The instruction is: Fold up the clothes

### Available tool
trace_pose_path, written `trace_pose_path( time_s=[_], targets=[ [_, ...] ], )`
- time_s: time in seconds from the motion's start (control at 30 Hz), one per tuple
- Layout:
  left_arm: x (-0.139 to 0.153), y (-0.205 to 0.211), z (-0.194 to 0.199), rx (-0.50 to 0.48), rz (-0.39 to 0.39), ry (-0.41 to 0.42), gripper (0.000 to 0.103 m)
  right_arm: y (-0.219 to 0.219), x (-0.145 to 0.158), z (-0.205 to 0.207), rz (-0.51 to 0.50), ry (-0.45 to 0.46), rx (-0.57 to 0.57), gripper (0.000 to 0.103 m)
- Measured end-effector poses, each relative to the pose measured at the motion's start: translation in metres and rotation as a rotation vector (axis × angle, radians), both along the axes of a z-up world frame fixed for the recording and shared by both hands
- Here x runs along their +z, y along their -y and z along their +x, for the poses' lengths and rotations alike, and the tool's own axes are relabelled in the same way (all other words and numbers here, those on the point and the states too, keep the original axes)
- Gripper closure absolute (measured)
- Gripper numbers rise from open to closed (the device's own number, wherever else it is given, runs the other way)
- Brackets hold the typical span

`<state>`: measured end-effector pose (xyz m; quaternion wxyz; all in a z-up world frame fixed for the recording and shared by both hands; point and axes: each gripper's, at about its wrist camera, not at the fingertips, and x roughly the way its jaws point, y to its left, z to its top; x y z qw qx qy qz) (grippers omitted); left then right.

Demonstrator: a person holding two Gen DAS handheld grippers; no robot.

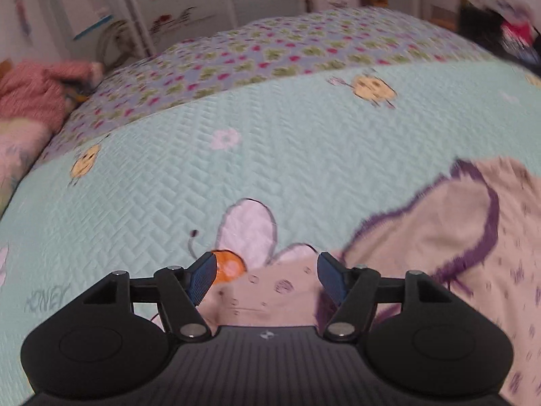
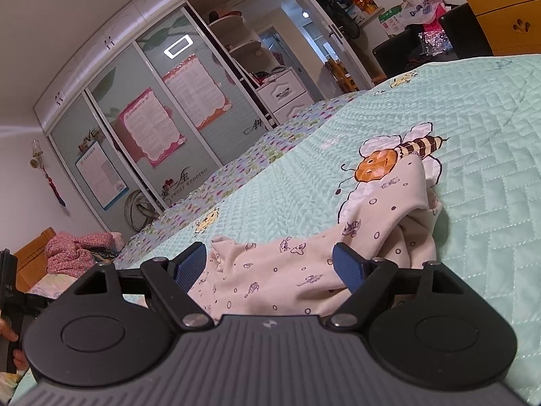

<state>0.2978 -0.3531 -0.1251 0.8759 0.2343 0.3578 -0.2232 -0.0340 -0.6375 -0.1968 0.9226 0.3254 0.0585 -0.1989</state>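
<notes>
A cream garment (image 1: 456,223) with purple trim and small prints lies crumpled on the mint-green quilted bedspread (image 1: 169,186), at the right of the left wrist view. My left gripper (image 1: 267,270) hovers over its near edge, jaws wide apart, with fabric below but nothing pinched. In the right wrist view the same cream printed garment (image 2: 287,270) stretches across the bedspread (image 2: 473,169) over a bee picture (image 2: 378,164). My right gripper (image 2: 268,264) is open, low over the bed. Cloth lies between its blue pads (image 2: 348,267) without being pressed.
A pink bundle of clothing (image 1: 37,91) (image 2: 74,247) sits by the headboard at far left. A floral strip (image 1: 270,57) borders the bedspread's far side. Beyond stand a sliding-door wardrobe (image 2: 152,118) and a wooden dresser (image 2: 500,10). A hand (image 2: 8,335) shows at the left edge.
</notes>
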Motion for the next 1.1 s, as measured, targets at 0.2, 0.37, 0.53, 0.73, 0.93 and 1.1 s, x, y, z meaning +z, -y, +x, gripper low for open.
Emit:
trace_pose_path(
  time_s=[0.2,0.37,0.53,0.73,0.93,1.1],
  targets=[
    [-0.025,0.02,-0.026,-0.126,0.178,0.076,0.035,0.0,-0.001,0.0,0.007,-0.005,0.002,0.021],
    [-0.027,0.013,-0.019,-0.061,0.177,0.062,0.074,0.001,-0.002,-0.001,0.013,-0.002,0.002,0.021],
    [-0.024,0.015,0.009,0.028,0.186,0.071,0.1,0.0,-0.003,-0.001,0.017,0.002,0.0,0.021],
    [-0.001,0.051,0.058,0.147,0.163,0.198,0.1,0.001,-0.003,-0.001,0.012,-0.001,-0.001,0.021],
    [-0.034,0.074,0.086,0.245,0.25,0.15,0.085,0.002,-0.004,0.0,0.012,-0.005,0.002,0.021],
    [-0.032,0.042,0.09,0.273,0.129,0.029,0.041,0.003,-0.004,0.0,0.013,-0.007,0.004,0.021]
  ],
)
